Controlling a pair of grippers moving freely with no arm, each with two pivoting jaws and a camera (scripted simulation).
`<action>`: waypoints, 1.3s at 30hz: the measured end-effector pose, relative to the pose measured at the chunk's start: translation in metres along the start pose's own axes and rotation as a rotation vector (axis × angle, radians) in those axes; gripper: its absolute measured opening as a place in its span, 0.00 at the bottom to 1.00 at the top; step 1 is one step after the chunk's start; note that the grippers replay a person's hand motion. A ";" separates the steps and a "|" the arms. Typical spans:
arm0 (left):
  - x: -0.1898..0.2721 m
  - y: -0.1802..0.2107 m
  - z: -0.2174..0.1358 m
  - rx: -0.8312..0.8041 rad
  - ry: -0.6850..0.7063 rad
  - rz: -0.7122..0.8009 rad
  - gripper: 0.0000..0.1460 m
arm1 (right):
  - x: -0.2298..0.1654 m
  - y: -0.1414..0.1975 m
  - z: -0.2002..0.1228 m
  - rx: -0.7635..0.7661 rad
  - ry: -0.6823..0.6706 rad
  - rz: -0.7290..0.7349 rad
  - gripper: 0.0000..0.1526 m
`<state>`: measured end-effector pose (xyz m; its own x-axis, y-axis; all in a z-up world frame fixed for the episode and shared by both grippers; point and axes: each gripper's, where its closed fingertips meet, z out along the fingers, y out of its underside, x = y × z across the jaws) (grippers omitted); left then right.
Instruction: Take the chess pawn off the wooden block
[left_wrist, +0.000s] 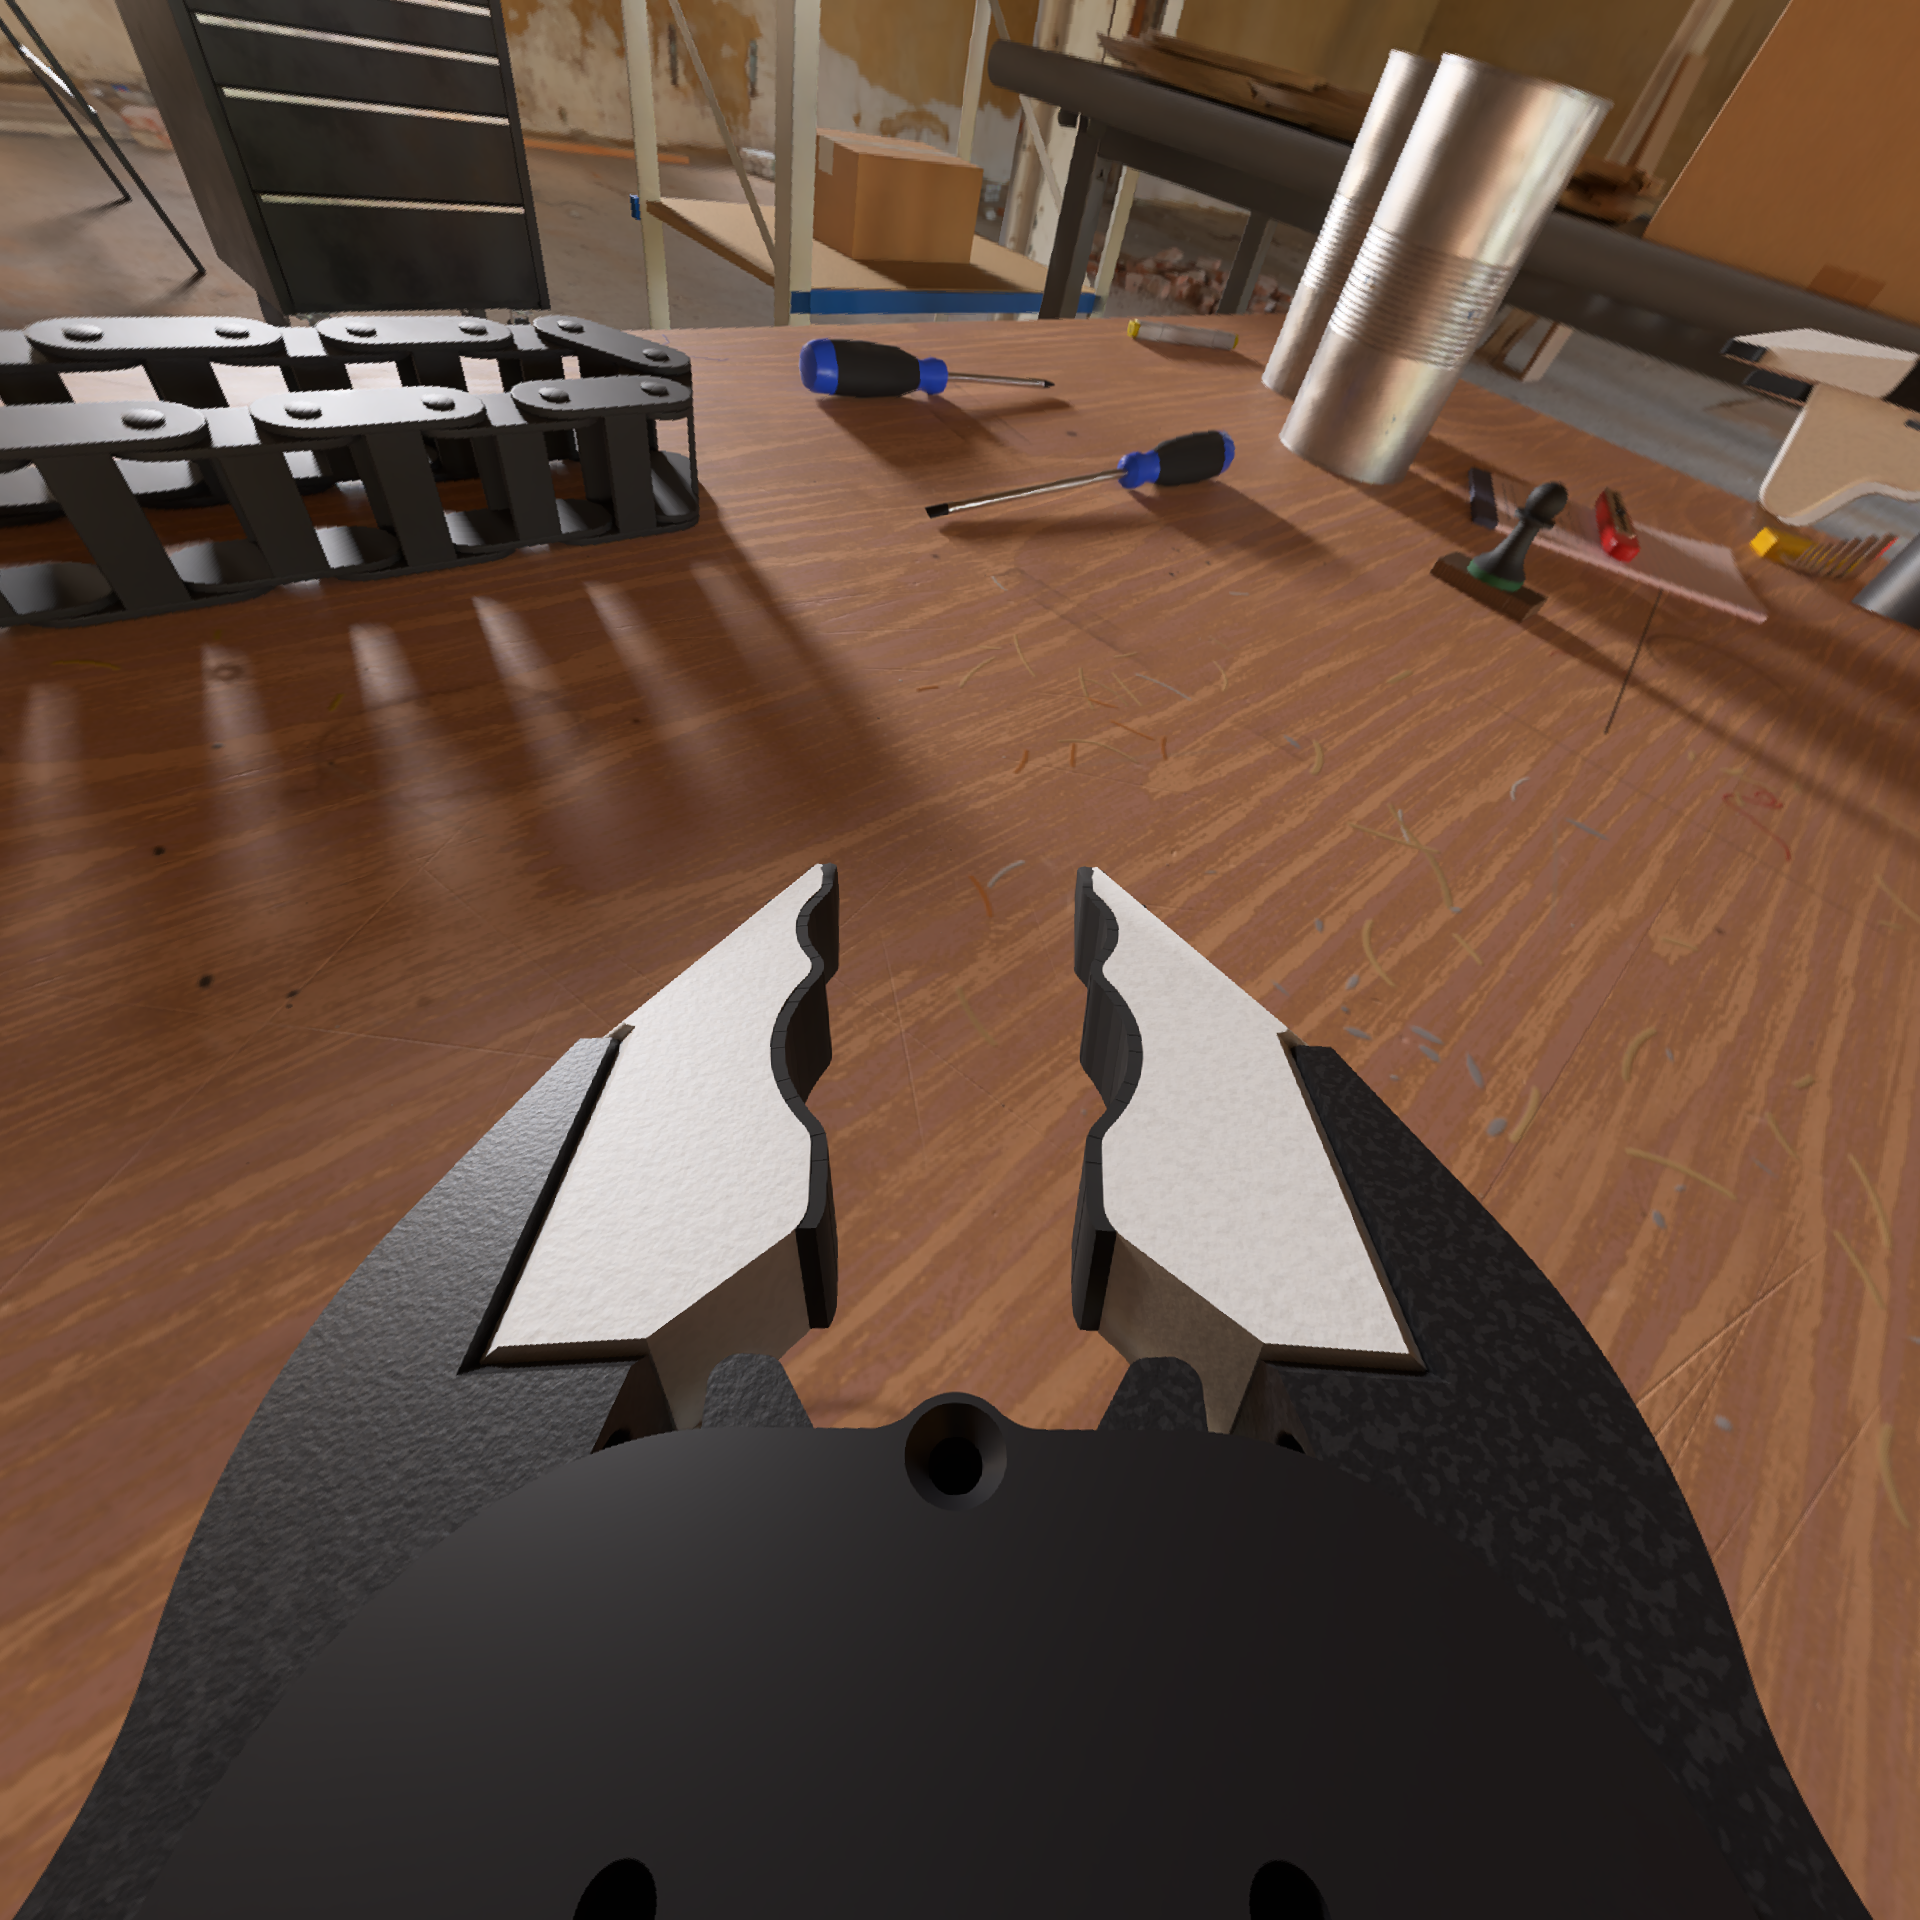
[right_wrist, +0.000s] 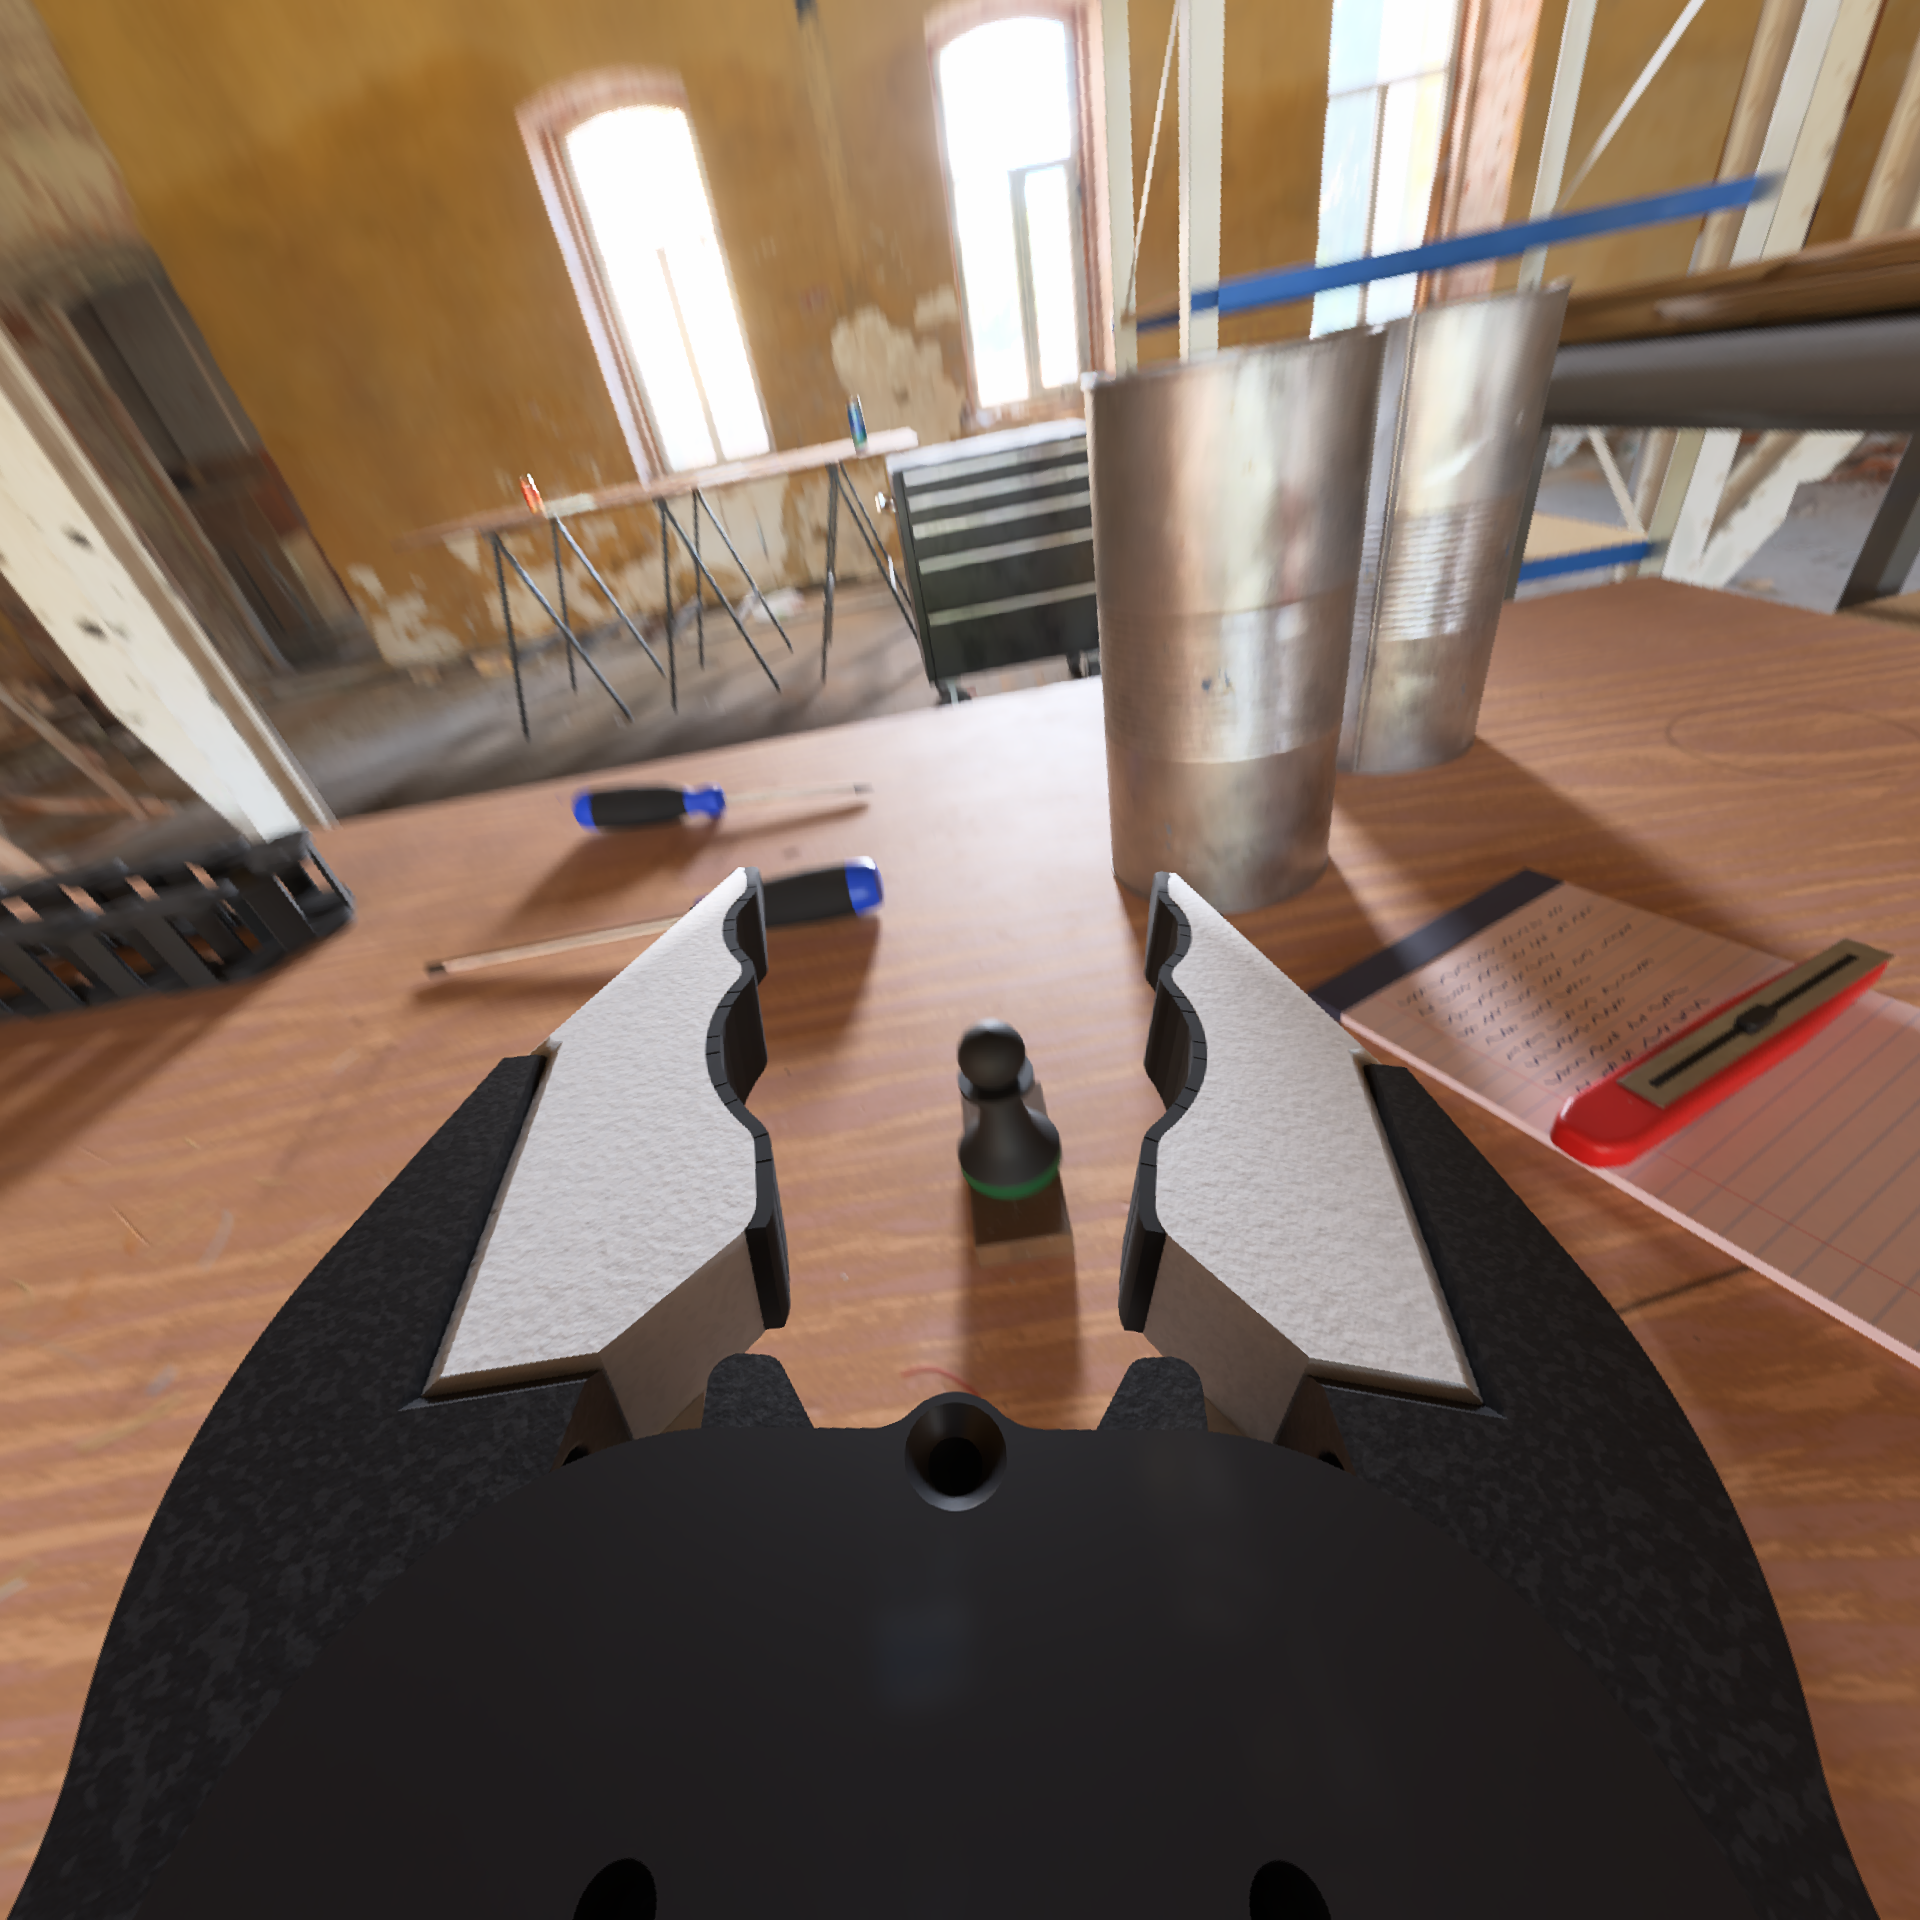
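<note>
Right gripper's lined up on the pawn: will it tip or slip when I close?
The chess pawn looks rigid, tall and narrow on a small wooden block, so a nudge could probably topple it. Its smooth rounded body may slip; the right gripper, open, likely holds best at the neck.

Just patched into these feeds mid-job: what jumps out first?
In the right wrist view, the black pawn stands upright on its small wooden block, framed between the open fingers of the right gripper, not yet gripped. Behind it rise two tall metal cylinders, with a red cutter on a notepad to the right. The left gripper hangs open over bare table, a black cable chain far left.
</note>
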<state>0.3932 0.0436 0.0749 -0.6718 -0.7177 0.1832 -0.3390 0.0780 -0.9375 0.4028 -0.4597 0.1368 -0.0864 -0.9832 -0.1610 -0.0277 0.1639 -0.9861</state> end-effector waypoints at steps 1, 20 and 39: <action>0.001 0.001 0.000 -0.005 -0.003 0.013 0.32 | 0.002 0.008 0.004 -0.041 0.008 -0.021 0.51; 0.009 0.004 -0.007 0.015 0.019 -0.005 0.34 | 0.022 0.068 0.041 -0.319 0.094 -0.066 0.37; 0.014 0.003 -0.012 0.025 0.010 0.033 0.33 | -0.001 0.076 0.044 -0.377 -0.102 0.115 0.15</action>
<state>0.3754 0.0421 0.0782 -0.6887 -0.7084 0.1546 -0.3000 0.0843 -0.9502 0.4448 -0.4498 0.0599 -0.0114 -0.9566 -0.2912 -0.3887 0.2726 -0.8801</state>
